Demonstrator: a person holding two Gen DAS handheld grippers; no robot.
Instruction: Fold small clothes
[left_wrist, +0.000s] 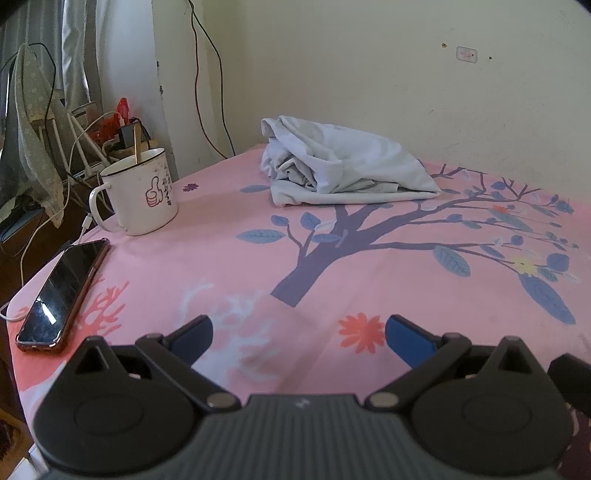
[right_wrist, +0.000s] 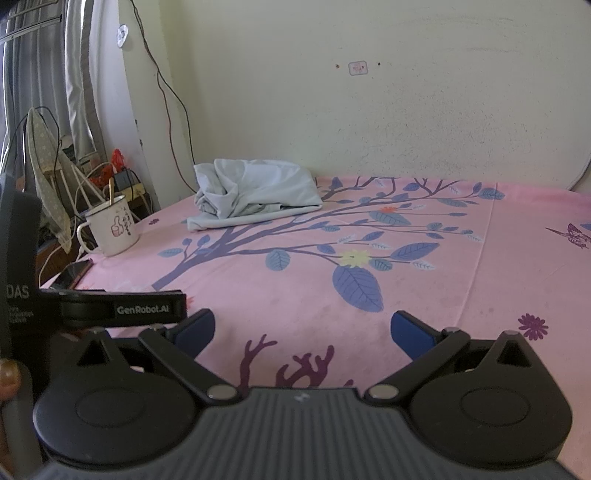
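Left gripper (left_wrist: 299, 334) and right gripper (right_wrist: 303, 332): both spread wide, empty. Crumpled pale-blue cotton garment (left_wrist: 340, 166) lies well ahead of both on the pink floral cloth (left_wrist: 221, 258). Recommended: advance, pinch separate hem corners, avoid bunching.

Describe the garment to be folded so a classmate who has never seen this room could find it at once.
Start at the pink tree-print sheet and look to its far edge by the cream wall. There lies the crumpled pale blue-grey garment, the only loose cloth on the sheet; the white thumbs-up mug and phone nearby are hard objects.
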